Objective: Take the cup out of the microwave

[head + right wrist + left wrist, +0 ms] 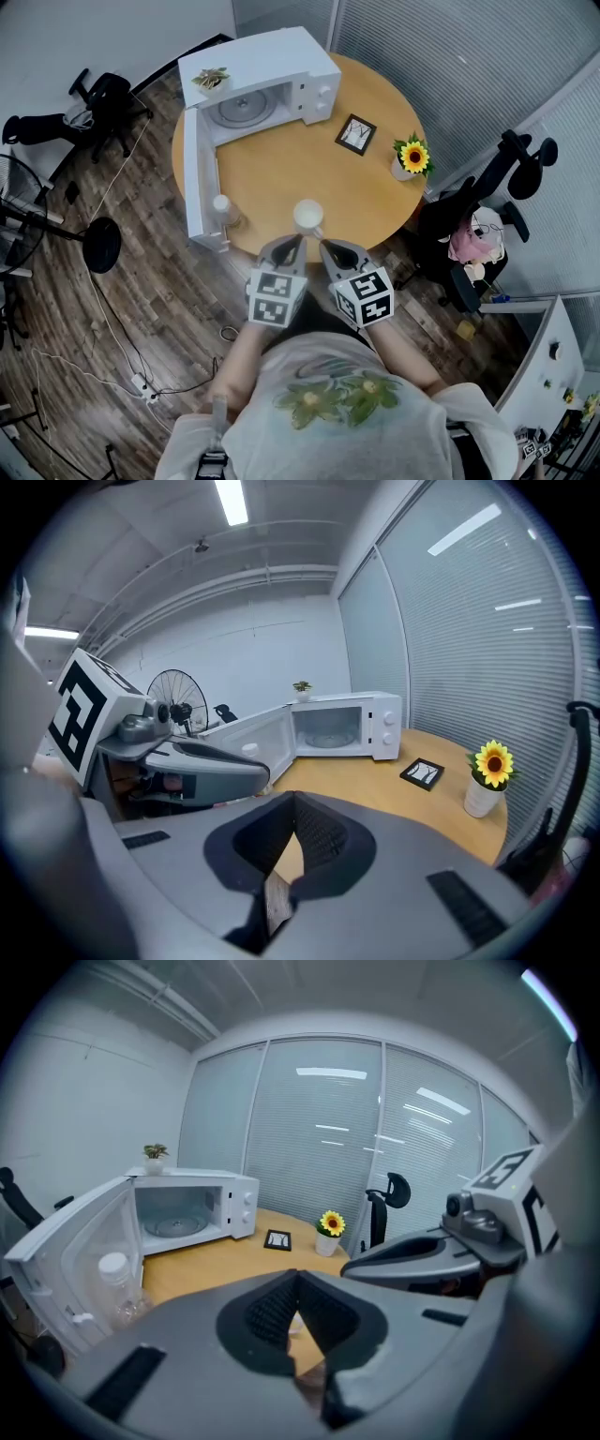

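Left gripper (286,249) and right gripper (333,251) are side by side at the near table edge, both pointing to 12 o'clock. Each one's own view shows its jaws closed tip to tip, gripping nothing. Just past the tips, at 12 o'clock and roughly between them, the white cup (308,216) stands upright on the round wooden table (281,164), outside the microwave; touching or not, cannot tell. At 9 o'clock from the cup a clear bottle (223,208) with a white cap stands just beside the open microwave door (195,183), which swings toward the near-left table edge. Further out, at 1 o'clock, a small black picture frame (356,133) is on the table, with a sunflower pot (411,157) at 2 o'clock near the right rim. Farthest, at 11 o'clock, the white microwave (281,66) shows its turntable (242,108) in the open cavity, and a small plant (211,78) sits on top.
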A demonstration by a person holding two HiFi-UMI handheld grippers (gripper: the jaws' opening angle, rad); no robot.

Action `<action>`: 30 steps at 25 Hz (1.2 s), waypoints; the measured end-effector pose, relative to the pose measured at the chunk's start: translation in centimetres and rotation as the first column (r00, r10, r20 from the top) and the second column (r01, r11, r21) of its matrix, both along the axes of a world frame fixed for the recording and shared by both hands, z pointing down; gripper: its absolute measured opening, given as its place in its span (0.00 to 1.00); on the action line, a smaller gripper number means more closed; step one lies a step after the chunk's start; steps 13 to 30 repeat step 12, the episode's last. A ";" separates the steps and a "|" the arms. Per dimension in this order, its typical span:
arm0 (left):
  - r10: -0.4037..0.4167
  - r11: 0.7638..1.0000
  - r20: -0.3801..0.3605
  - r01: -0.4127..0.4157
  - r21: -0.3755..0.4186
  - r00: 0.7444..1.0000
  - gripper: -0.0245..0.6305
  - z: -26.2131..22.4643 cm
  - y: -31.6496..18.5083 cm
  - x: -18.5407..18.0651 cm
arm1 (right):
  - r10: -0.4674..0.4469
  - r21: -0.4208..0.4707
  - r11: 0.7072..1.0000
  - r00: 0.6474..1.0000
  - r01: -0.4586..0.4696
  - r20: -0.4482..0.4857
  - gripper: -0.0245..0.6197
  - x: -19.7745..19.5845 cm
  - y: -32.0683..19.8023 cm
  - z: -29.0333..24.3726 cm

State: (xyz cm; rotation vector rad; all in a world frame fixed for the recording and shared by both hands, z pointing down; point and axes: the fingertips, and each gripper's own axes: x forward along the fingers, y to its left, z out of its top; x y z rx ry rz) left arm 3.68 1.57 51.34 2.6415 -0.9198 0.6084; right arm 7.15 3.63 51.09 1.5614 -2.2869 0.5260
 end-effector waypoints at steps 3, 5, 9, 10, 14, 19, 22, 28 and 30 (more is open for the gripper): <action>-0.006 1.000 -0.011 0.006 0.026 1.000 0.04 -0.4 0.1 -0.1 | 0.014 0.018 1.000 1.000 -0.014 0.001 0.06 0.0 0.1 -0.3; -0.012 0.999 -0.013 0.013 0.041 1.000 0.04 -0.6 0.1 -0.3 | 0.025 0.028 0.999 1.000 -0.025 0.003 0.06 0.1 0.2 -0.6; -0.023 0.998 -0.010 0.023 0.063 1.000 0.04 -0.9 0.4 -0.7 | 0.033 0.040 0.999 0.999 -0.033 0.001 0.06 -0.1 0.6 -0.9; -0.026 0.998 -0.012 0.026 0.064 1.000 0.04 -0.9 0.5 -0.9 | 0.032 0.042 0.999 0.999 -0.032 0.000 0.06 -0.2 0.7 -0.9; -0.032 0.997 -0.015 0.032 0.064 0.999 0.04 -0.9 0.6 -1.1 | 0.029 0.045 0.999 1.000 -0.029 -0.004 0.06 -0.3 0.9 -1.0; -0.032 0.997 -0.015 0.032 0.064 0.999 0.04 -0.9 0.6 -1.1 | 0.029 0.045 0.999 1.000 -0.029 -0.004 0.06 -0.3 0.9 -1.0; -0.032 0.997 -0.015 0.032 0.064 0.999 0.04 -0.9 0.6 -1.1 | 0.029 0.045 0.999 1.000 -0.029 -0.004 0.06 -0.3 0.9 -1.0; -0.032 0.997 -0.015 0.032 0.064 0.999 0.04 -0.9 0.6 -1.1 | 0.029 0.045 0.999 1.000 -0.029 -0.004 0.06 -0.3 0.9 -1.0; -0.032 0.997 -0.015 0.032 0.064 0.999 0.04 -0.9 0.6 -1.1 | 0.029 0.045 0.999 1.000 -0.029 -0.004 0.06 -0.3 0.9 -1.0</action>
